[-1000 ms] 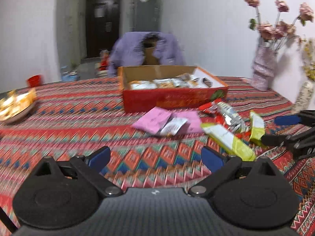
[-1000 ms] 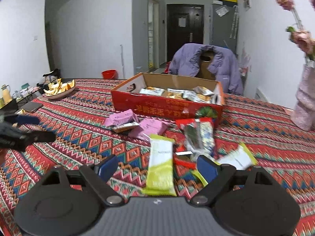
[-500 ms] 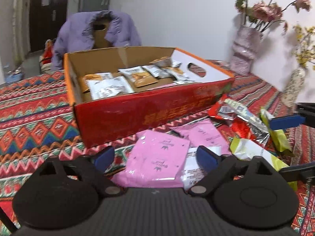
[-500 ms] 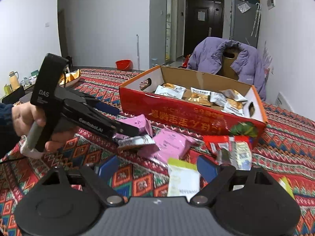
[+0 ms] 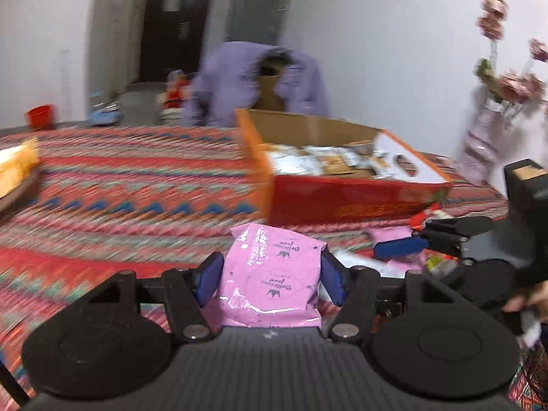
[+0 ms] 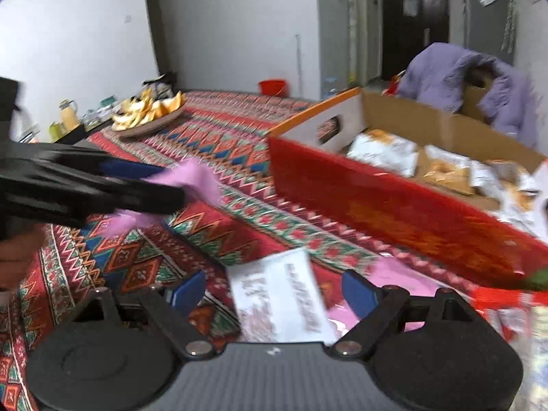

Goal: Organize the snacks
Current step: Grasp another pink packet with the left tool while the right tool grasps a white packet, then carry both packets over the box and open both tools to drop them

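My left gripper [image 5: 270, 279] is shut on a pink snack packet [image 5: 274, 274] and holds it above the patterned tablecloth, left of the red cardboard box [image 5: 349, 202] that holds several snack packs. In the right wrist view the left gripper [image 6: 164, 185] shows at the left with the pink packet [image 6: 195, 179] between its fingers. My right gripper [image 6: 274, 291] is open over a white packet [image 6: 281, 298] lying on the cloth, with another pink packet [image 6: 394, 281] beside it. The red box [image 6: 394, 202] stands just beyond.
A bowl of orange peels [image 6: 150, 116] sits at the far left of the table. A vase of pink flowers [image 5: 493, 137] stands at the right behind the box. A chair with a purple jacket [image 5: 257, 82] is behind the table. Red-wrapped snacks [image 6: 507, 308] lie at right.
My left gripper closed on the pink packet and lifted it off the cloth. My right gripper moved forward and left over the white packet. Both views are motion-blurred.
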{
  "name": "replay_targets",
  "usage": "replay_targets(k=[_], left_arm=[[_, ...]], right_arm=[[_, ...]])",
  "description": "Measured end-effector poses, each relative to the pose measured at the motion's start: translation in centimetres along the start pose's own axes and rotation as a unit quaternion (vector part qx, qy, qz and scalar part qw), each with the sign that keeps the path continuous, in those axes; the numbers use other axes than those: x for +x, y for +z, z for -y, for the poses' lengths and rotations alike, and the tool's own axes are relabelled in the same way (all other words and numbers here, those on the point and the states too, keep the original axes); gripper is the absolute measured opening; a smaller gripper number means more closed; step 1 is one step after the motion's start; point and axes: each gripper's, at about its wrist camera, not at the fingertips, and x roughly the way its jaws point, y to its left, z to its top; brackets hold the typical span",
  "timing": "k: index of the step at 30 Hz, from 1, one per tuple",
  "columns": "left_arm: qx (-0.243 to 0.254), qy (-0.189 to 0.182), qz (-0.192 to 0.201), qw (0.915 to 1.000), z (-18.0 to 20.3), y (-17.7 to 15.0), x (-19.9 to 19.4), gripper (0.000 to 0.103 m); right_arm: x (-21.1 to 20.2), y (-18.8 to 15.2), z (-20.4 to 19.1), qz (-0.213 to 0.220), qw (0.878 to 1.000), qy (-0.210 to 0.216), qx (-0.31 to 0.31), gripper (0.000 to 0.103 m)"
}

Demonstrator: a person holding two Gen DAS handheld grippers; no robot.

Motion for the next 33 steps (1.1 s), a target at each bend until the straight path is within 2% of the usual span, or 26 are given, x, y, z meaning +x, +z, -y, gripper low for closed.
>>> replay_targets(k=[2, 5, 6, 7, 8, 10, 13, 16, 19, 22, 28, 33], left_arm=[[-0.017, 0.030, -0.006, 0.9994, -0.7, -0.9, -2.3, 0.061], [-0.043, 0.063, -0.008, 0.9971, -1.2, -2.5, -5.4, 0.061], [-0.051, 0.076, -0.008, 0.9958, -1.2, -3.2, -6.4, 0.061], [-0.058, 0.086, -0.009, 0.9946, -1.1, -3.6, -7.1, 0.061], [-0.067, 0.095, -0.007, 0.9932, -1.0, -4.1, -7.9, 0.061], [-0.089, 0.103, -0.001, 0.9907, -0.5, -5.3, -9.6, 0.061], [-0.113, 0.097, 0.002, 0.9889, 0.9, -7.0, -11.5, 0.061], [-0.120, 0.099, 0.005, 0.9878, 2.7, -8.5, -12.9, 0.062], [-0.129, 0.080, -0.002, 0.9884, 4.6, -9.6, -13.6, 0.062], [-0.115, 0.062, -0.009, 0.9914, 6.7, -10.1, -13.7, 0.062], [-0.072, 0.024, -0.003, 0.9971, 11.2, -9.6, -13.6, 0.062], [-0.053, 0.008, 0.006, 0.9986, 13.4, -8.1, -12.7, 0.062]], right_arm=[[0.9, -0.1, -0.5, -0.015, 1.000, -0.021, -0.018, 0.082], [0.7, -0.8, -0.4, -0.006, 1.000, -0.013, -0.013, 0.079], [0.4, -1.0, -0.4, -0.003, 1.000, -0.016, -0.008, 0.072], [0.1, -1.1, -0.4, -0.003, 1.000, -0.022, -0.004, 0.060], [-0.3, -1.2, -0.4, -0.004, 1.000, -0.027, 0.003, 0.056], [-1.1, -1.5, -0.4, -0.007, 1.000, -0.011, 0.027, 0.052], [-2.8, -3.1, -2.0, -0.008, 0.999, 0.001, 0.036, 0.047], [-5.7, -5.4, -4.2, 0.004, 0.999, -0.010, 0.043, 0.046], [-9.5, -8.3, -5.0, 0.023, 0.997, -0.019, 0.078, 0.046], [-13.8, -11.1, -4.9, 0.045, 0.992, -0.044, 0.106, 0.046], [-21.2, -15.1, -3.0, 0.073, 0.980, -0.125, 0.135, 0.046], [-23.8, -16.1, -1.2, 0.100, 0.972, -0.144, 0.157, 0.046]])
